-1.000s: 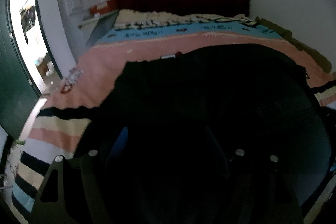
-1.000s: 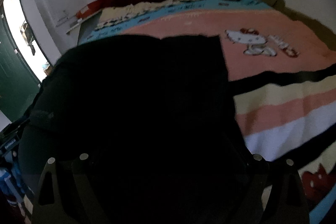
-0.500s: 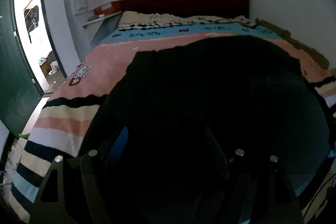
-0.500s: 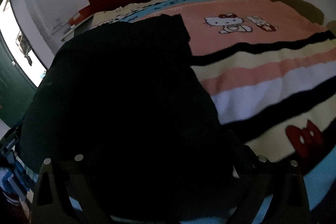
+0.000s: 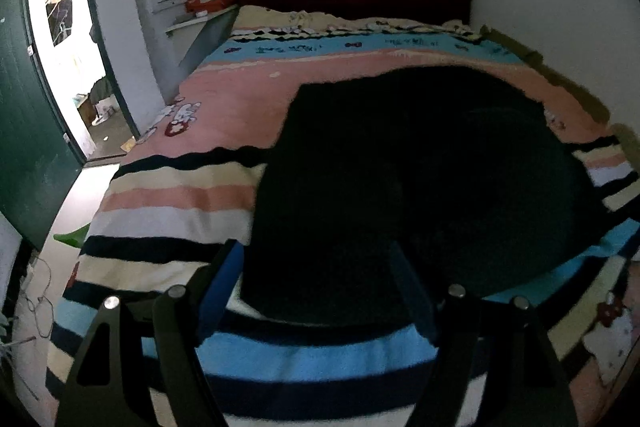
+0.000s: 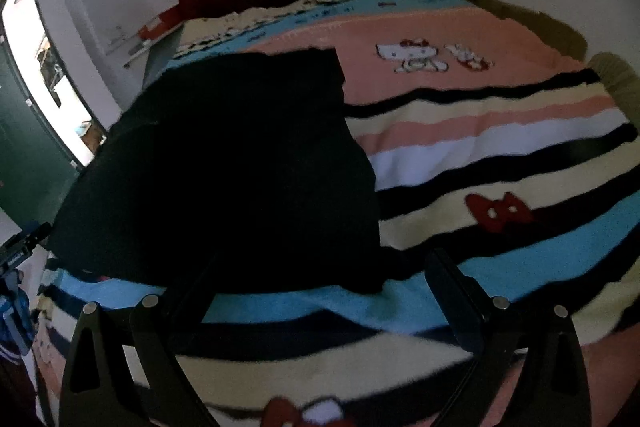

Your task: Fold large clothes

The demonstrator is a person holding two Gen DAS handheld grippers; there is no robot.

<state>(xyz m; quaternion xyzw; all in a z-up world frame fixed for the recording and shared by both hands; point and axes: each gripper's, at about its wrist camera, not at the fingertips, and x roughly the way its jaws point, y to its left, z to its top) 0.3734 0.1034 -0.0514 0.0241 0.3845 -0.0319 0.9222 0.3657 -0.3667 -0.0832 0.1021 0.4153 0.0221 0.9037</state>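
Both grippers, left gripper [image 5: 318, 271] and right gripper [image 6: 320, 279], have backed away with fingers spread, the right just opening wider and holding nothing, so the black garment [image 5: 420, 179] now lies folded on the bed [image 6: 480, 147].

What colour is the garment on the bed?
Black garment, clearest in the right wrist view.

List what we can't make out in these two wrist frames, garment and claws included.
- Black garment: fold lines, sleeves and type are lost in underexposure in both wrist views.
- Left claw: the garment's near edge lies between its open fingers; contact unclear, dark on dark.
- Right claw: left fingertip merges with the garment.
- Bedspread: near end cut off by the frame edge.
- Orange box: label too small, blurred.
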